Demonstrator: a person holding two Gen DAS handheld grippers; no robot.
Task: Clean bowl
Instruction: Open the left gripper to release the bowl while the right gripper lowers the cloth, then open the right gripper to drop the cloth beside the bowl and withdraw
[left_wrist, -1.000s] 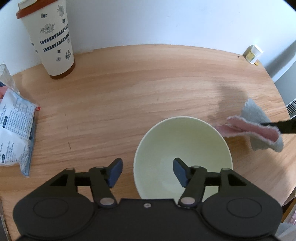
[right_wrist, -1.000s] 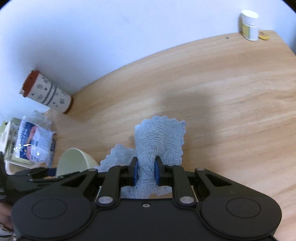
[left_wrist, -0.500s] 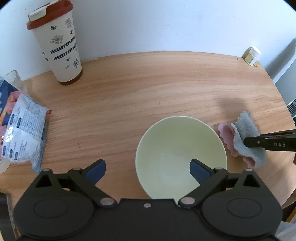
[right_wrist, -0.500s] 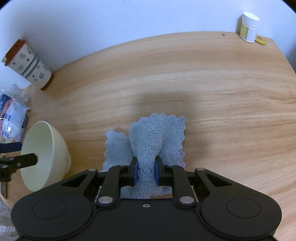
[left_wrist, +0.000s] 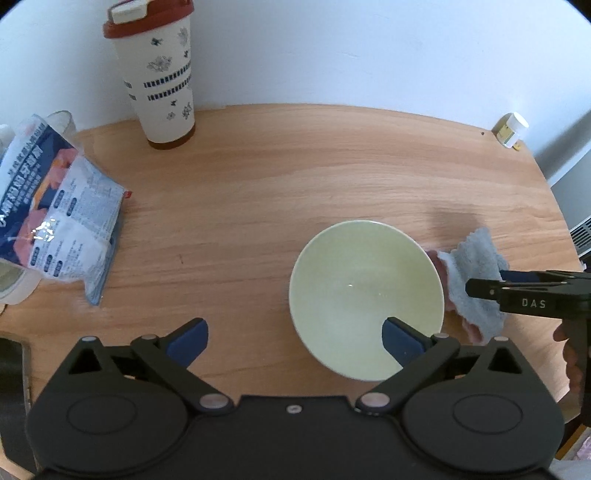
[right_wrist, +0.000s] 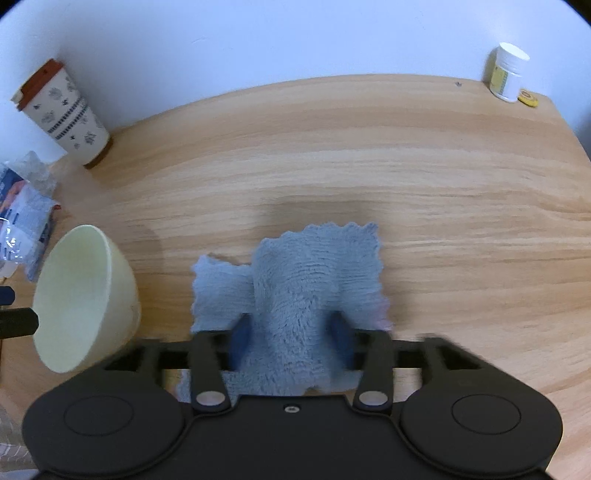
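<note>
Left gripper (left_wrist: 293, 341) spread wide, nothing held. Right gripper (right_wrist: 291, 341) parted around the fluffy grey-blue cloth (right_wrist: 295, 280); motion blur noted, grip uncertain. Risk: the unheld pale green ceramic bowl (left_wrist: 365, 291), near the wooden table (left_wrist: 295, 177)'s front edge, could be pushed off when wiped.

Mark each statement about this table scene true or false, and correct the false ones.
1. The bowl is empty. True.
2. The left tongs are shut. False: they are wide open, with one tip over the bowl.
3. The cloth lies inside the bowl. False: it lies on the table beside the bowl.
4. The cup stands upright with its lid on. True.
</note>
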